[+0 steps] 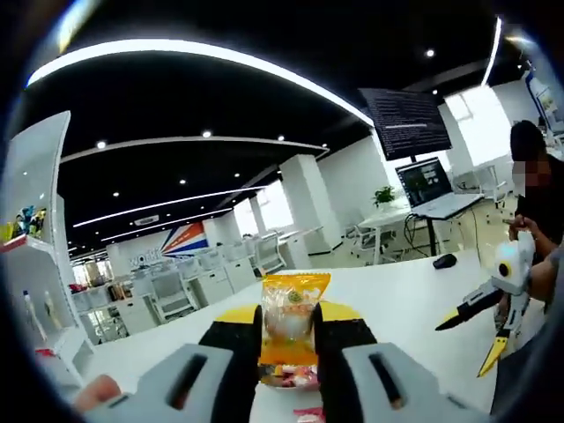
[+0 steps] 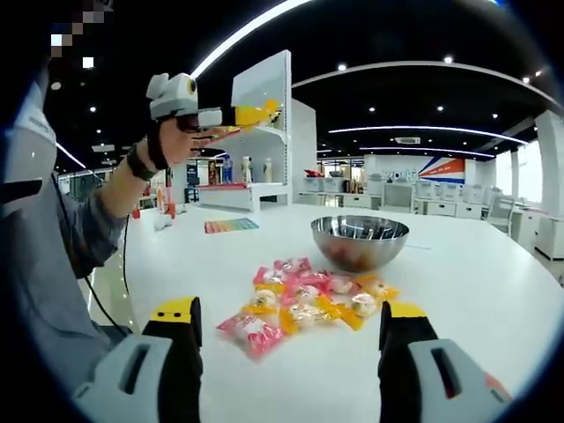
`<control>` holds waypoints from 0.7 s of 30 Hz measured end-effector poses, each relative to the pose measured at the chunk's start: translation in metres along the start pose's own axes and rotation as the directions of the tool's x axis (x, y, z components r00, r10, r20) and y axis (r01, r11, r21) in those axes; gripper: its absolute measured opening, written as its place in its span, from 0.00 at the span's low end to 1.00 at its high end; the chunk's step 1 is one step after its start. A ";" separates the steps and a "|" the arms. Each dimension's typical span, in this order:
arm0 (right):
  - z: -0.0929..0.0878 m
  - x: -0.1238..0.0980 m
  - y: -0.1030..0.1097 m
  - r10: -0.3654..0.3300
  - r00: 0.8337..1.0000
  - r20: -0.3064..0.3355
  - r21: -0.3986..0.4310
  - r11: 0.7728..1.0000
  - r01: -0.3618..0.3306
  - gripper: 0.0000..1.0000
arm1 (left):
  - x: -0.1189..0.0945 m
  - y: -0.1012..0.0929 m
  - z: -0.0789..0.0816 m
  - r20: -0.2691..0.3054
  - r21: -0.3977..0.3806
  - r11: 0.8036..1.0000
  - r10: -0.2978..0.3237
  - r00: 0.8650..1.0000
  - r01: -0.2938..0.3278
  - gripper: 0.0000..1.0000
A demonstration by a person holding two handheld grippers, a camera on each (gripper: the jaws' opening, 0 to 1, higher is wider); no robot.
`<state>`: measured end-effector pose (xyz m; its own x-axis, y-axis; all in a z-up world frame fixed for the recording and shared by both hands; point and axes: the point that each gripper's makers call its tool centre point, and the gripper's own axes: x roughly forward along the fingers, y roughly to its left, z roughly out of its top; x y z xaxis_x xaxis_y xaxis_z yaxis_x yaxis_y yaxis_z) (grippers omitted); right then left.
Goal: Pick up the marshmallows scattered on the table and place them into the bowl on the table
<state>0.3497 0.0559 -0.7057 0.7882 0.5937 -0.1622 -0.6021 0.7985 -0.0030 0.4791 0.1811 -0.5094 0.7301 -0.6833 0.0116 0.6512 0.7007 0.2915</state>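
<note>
Left gripper view shows the left gripper (image 1: 288, 339) clamped on an orange-wrapped marshmallow (image 1: 291, 319), held upright between its jaws above the white table (image 1: 397, 300). Over on the right side of that view is the right gripper (image 1: 476, 330), its jaws parted and holding nothing. Right gripper view looks down on the steel bowl (image 2: 359, 241) standing on the table, with a pile of wrapped marshmallows (image 2: 308, 304) (pink and orange wrappers) lying just in front of it. A person's hand (image 2: 176, 137) holds the left gripper high.
</note>
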 end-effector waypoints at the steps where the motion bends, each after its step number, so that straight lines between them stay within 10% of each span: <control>1: 0.000 0.000 0.000 -0.003 1.000 0.001 0.000 1.000 0.003 0.78 | 0.014 0.001 -0.003 -0.013 -0.002 1.000 -0.015 1.000 0.015 0.24; 4: -0.001 -0.001 -0.001 -0.007 1.000 0.001 0.004 1.000 0.007 0.78 | 0.051 -0.007 -0.019 -0.063 -0.024 0.994 -0.106 0.992 0.104 0.24; 11: 0.002 -0.009 -0.004 -0.024 1.000 0.009 0.006 1.000 0.024 0.78 | 0.142 0.005 -0.103 -0.198 -0.055 0.997 -0.070 0.978 0.061 0.24; 15: 0.002 -0.014 -0.007 -0.035 0.999 0.010 0.010 0.999 0.035 0.78 | 0.170 0.008 -0.164 -0.299 -0.070 0.997 -0.050 0.953 0.030 0.24; 21: 0.000 -0.021 -0.016 -0.059 0.998 0.004 0.011 0.998 0.059 0.78 | 0.187 -0.018 -0.213 -0.377 -0.045 0.993 -0.119 0.918 0.111 0.24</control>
<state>0.3424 0.0307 -0.7022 0.8229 0.5457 -0.1582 -0.5529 0.8332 -0.0016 0.6482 0.0839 -0.7159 0.6709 -0.6337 -0.3852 0.7366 0.6294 0.2474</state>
